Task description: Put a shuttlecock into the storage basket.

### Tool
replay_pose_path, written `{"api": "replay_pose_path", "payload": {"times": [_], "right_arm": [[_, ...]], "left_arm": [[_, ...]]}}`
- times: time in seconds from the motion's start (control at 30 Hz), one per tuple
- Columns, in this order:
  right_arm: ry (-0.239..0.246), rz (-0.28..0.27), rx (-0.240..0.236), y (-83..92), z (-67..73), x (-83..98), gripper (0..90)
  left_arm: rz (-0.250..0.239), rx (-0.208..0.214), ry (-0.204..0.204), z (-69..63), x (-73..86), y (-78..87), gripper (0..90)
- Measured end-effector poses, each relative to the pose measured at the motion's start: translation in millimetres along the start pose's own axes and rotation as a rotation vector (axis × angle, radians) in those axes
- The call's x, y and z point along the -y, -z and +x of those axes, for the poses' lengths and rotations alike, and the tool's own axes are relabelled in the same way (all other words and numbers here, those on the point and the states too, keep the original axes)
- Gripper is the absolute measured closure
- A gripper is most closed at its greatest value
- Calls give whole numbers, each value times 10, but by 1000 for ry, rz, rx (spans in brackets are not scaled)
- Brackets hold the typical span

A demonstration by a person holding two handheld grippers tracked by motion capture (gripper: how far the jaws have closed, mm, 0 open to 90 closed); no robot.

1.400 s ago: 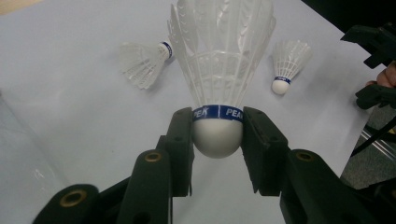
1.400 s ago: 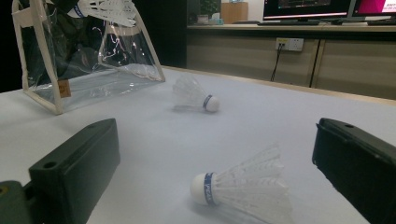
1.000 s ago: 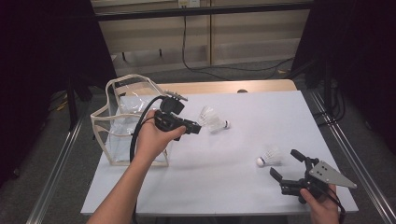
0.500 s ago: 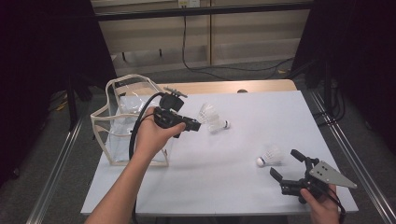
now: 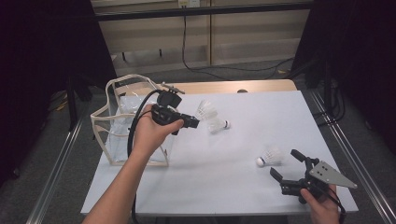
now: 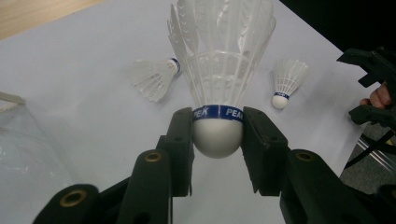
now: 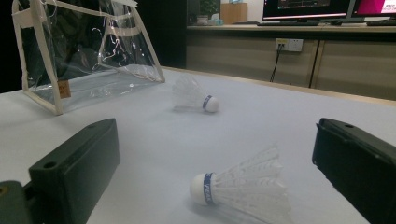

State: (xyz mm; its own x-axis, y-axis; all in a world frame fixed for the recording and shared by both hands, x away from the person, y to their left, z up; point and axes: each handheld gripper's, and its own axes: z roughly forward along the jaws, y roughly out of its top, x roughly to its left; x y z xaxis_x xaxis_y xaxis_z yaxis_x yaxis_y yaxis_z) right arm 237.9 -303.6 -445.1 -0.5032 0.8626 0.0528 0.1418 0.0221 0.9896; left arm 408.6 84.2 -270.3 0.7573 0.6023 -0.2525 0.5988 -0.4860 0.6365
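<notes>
My left gripper (image 5: 198,123) is shut on the white cork of a feather shuttlecock (image 5: 205,111), just right of a clear bag (image 5: 122,122). In the left gripper view the jaws of this gripper (image 6: 217,140) clamp the cork of that shuttlecock (image 6: 219,70), feathers pointing away. A second shuttlecock (image 5: 217,125) (image 6: 154,77) lies on the white table just beyond it. A third shuttlecock (image 5: 270,156) (image 7: 243,189) lies on its side near my right gripper (image 5: 286,165), which is open low over the table's front right. In the right gripper view it rests between the spread jaws.
The clear bag (image 7: 88,51) with cream trim stands open-topped at the table's left edge. The white table (image 5: 261,107) ends in a wooden strip at the back. Metal rails run along both sides. A black cable trails from the left gripper.
My left gripper has drifted slightly left and away, toward the bag, carrying the shuttlecock. The right gripper has stayed put.
</notes>
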Motion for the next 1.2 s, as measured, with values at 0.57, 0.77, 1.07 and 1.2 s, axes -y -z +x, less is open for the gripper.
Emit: {"api": "replay_pose_path", "payload": {"times": [0.57, 0.77, 1.07, 1.2], "right_arm": [[0, 0, 0, 5, -2, -1, 6], [0, 0, 1, 4, -2, 0, 7], [1, 0, 1, 4, -4, 0, 7], [1, 1, 1, 4, -4, 0, 7]], "left_arm": [[-6, -12, 13, 20, -56, 76, 654], [-14, -20, 24, 38, -74, 103, 654], [-8, -30, 17, 63, -111, 152, 654], [-16, -36, 26, 65, -124, 164, 654]]}}
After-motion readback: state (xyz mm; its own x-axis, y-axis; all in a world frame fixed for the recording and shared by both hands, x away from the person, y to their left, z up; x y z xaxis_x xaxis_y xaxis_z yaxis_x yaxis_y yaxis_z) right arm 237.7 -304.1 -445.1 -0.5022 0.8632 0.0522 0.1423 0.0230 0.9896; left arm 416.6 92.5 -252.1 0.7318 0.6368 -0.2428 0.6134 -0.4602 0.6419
